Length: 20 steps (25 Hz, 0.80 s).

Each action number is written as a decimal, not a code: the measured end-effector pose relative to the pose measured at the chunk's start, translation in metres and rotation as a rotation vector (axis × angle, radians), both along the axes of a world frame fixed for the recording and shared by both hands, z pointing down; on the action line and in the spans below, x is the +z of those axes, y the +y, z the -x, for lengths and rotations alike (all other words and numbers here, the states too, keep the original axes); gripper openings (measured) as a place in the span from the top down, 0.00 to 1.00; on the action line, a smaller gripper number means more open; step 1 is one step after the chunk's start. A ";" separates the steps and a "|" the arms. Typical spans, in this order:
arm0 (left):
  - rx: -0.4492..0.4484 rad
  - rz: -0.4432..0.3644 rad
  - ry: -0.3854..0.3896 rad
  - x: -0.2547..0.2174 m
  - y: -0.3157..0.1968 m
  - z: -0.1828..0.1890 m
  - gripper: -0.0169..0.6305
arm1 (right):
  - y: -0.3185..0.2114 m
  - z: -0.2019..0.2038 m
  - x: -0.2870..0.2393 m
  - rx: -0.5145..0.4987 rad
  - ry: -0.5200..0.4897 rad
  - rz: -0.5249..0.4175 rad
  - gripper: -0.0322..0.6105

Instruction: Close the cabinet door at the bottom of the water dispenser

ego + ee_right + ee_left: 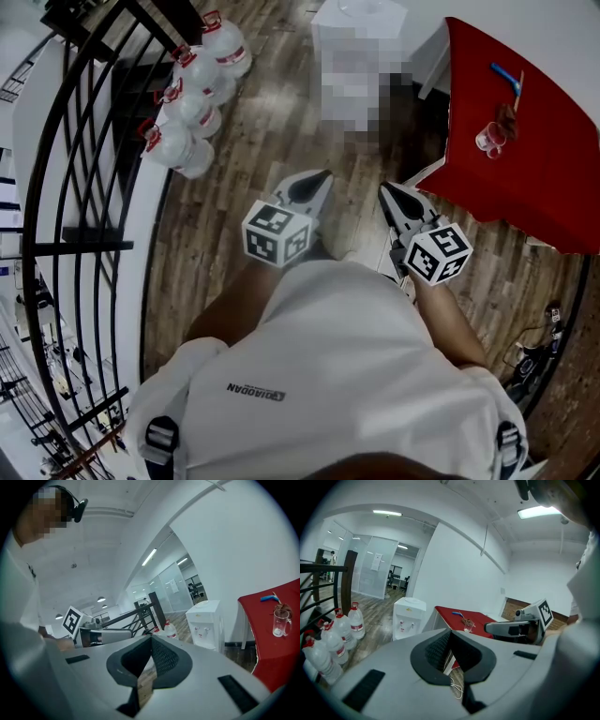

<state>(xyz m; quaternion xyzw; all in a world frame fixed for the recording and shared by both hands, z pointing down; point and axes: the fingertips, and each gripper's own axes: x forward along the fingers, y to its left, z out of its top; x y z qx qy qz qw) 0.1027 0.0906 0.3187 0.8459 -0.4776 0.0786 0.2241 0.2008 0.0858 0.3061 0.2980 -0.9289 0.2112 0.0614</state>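
Plainly, nothing is held: the left gripper (322,176) and right gripper (385,189) are both closed. Beside the red table (525,141), the water dispenser's (205,620) cabinet door (205,641) is judged light and rigid, best pushed near its free edge.

Floor (281,122): wood planks, grainy, low sheen. Water dispenser (408,618): smooth white plastic, slight gloss. Bottles (192,112): clear glossy plastic. Railing (84,247): black painted metal, matt. Table cover (525,141) is matt red cloth, the shirt (347,366) white cloth, and the cup (280,623) clear, glass or plastic unclear. Left gripper (451,632) and right gripper (152,636): matt grey plastic shells, with black rough-textured pads (438,649).
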 end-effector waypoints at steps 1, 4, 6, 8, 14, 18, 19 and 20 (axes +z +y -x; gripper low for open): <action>-0.003 -0.001 -0.002 0.000 0.003 -0.001 0.98 | 0.003 -0.002 0.001 0.003 0.000 -0.003 0.92; -0.011 -0.006 -0.012 0.001 0.009 -0.002 0.98 | 0.012 -0.006 0.006 0.005 0.006 -0.002 0.92; -0.020 -0.006 -0.019 0.003 0.012 -0.003 0.98 | 0.016 -0.007 0.009 0.003 0.006 0.004 0.92; -0.027 -0.002 -0.025 0.005 0.016 -0.005 0.98 | 0.019 -0.009 0.010 0.003 0.003 0.004 0.92; -0.035 -0.003 -0.034 0.007 0.020 -0.011 0.98 | 0.027 -0.014 0.013 -0.005 0.012 -0.001 0.92; -0.036 0.002 -0.038 0.011 0.022 -0.013 0.98 | 0.031 -0.017 0.015 -0.003 0.018 -0.003 0.92; -0.034 0.001 -0.039 0.010 0.023 -0.015 0.98 | 0.031 -0.018 0.016 -0.001 0.019 -0.005 0.92; -0.032 0.000 -0.039 0.010 0.024 -0.016 0.98 | 0.031 -0.019 0.016 0.000 0.020 -0.006 0.92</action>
